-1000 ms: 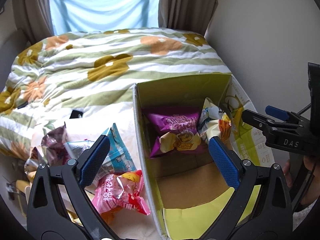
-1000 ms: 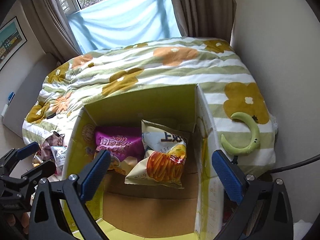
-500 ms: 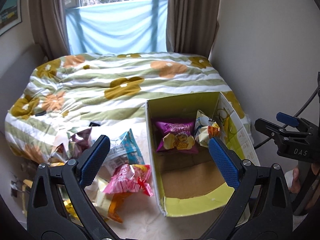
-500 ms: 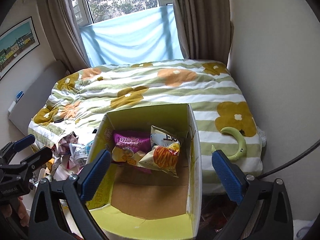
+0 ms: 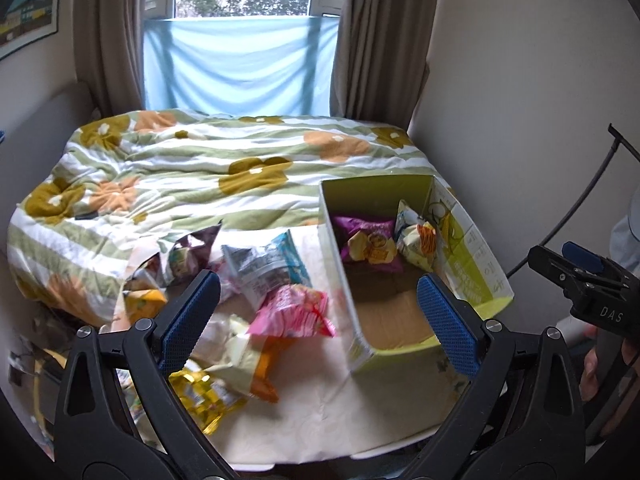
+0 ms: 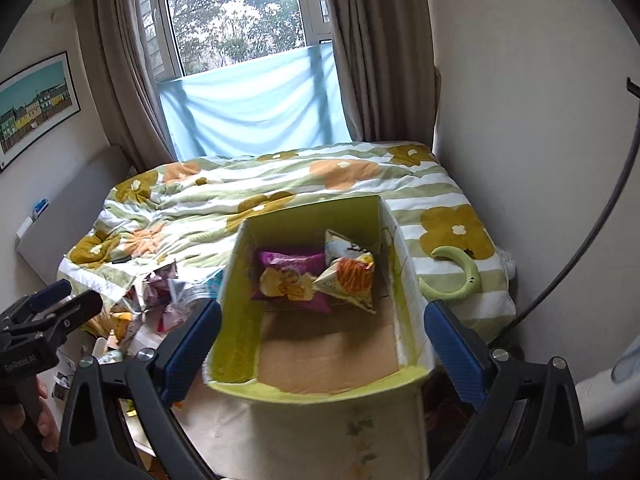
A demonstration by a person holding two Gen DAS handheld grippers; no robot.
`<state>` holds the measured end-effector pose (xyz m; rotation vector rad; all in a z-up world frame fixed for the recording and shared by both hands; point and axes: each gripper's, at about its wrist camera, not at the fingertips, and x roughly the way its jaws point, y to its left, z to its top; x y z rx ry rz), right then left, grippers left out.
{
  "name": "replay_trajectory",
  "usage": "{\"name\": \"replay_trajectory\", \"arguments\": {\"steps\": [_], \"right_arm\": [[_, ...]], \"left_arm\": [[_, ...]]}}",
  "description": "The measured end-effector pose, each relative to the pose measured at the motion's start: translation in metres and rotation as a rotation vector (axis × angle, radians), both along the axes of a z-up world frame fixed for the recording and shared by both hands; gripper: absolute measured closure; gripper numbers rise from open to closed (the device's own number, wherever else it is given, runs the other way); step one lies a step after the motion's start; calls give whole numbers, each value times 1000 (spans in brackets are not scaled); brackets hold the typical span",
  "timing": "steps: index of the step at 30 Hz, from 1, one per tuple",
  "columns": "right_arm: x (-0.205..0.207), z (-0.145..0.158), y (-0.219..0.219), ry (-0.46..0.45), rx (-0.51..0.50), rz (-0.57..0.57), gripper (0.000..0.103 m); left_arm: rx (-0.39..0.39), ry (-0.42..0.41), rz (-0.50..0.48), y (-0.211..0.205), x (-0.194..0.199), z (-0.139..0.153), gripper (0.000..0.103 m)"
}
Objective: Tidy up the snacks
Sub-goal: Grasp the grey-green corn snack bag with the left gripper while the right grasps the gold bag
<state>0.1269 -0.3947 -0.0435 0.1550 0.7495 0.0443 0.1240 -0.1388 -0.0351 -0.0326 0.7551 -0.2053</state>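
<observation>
A green cardboard box (image 5: 336, 240) (image 6: 236, 308) stands open-topped on a white table beside the bed. Inside at its far end lie a purple snack bag (image 5: 368, 240) (image 6: 290, 280) and a white-and-orange chip bag (image 5: 418, 238) (image 6: 350, 276). Left of the box lies a loose pile: a pink bag (image 5: 294, 312), a blue-and-silver bag (image 5: 264, 268), a yellow bag (image 5: 200, 392) and several others. My left gripper (image 5: 320, 324) hangs open above the table's front, empty. My right gripper (image 6: 324, 344) is open and empty over the box's near end.
A bed with a flowered green-striped quilt (image 5: 192, 176) fills the space behind the table. A green curved toy (image 6: 456, 276) lies on the quilt right of the box. A wall (image 5: 520, 100) runs close on the right. A black cable (image 6: 592, 220) hangs at the right.
Both grippers have pulled back and up from the box, so the bed, window and more of the table show. Both stay open and empty. The bags in the box have not moved.
</observation>
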Motion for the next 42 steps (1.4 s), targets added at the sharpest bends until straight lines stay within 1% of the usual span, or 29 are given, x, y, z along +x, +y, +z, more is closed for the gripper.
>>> {"name": "replay_trajectory", "arguments": {"steps": [3,5,8,12,15,17,19,22,23,25,28,32,36,42], "right_arm": [[-19,1,26,-18,30,9,2],[-29,0,47,-23,41,31,2],[-40,-2,75,-23,57,64,2],[-52,-7,115,-11,89,103,2],[-57,-14,145,7,108,133,2],[-60,-21,168,12,96,154,2],[-63,-28,185,16,91,172,2],[-61,-43,211,51,110,191,2],[-59,-50,217,70,131,196,2],[-56,-64,228,111,163,208,2],[-52,-83,247,157,162,243,2],[-41,-108,267,196,122,301,2],[-26,-137,283,238,76,366,2],[-15,-177,317,256,-42,495,3]], "left_arm": [[-6,-7,27,36,-21,2,5],[-20,0,42,60,-30,2,5],[-19,8,71,99,-43,4,5],[-36,49,114,149,-53,-2,5],[-51,75,143,184,-60,-12,5],[-58,100,162,206,-63,-23,5],[-76,135,179,229,-65,-37,5],[-89,180,200,251,-65,-60,5],[-91,203,208,255,-64,-68,5],[-122,251,220,264,-61,-87,5],[-166,305,235,271,-56,-113,5],[-218,353,281,277,-46,-146,5],[-295,407,332,287,-32,-182,5],[-334,441,353,284,-14,-216,5]]}}
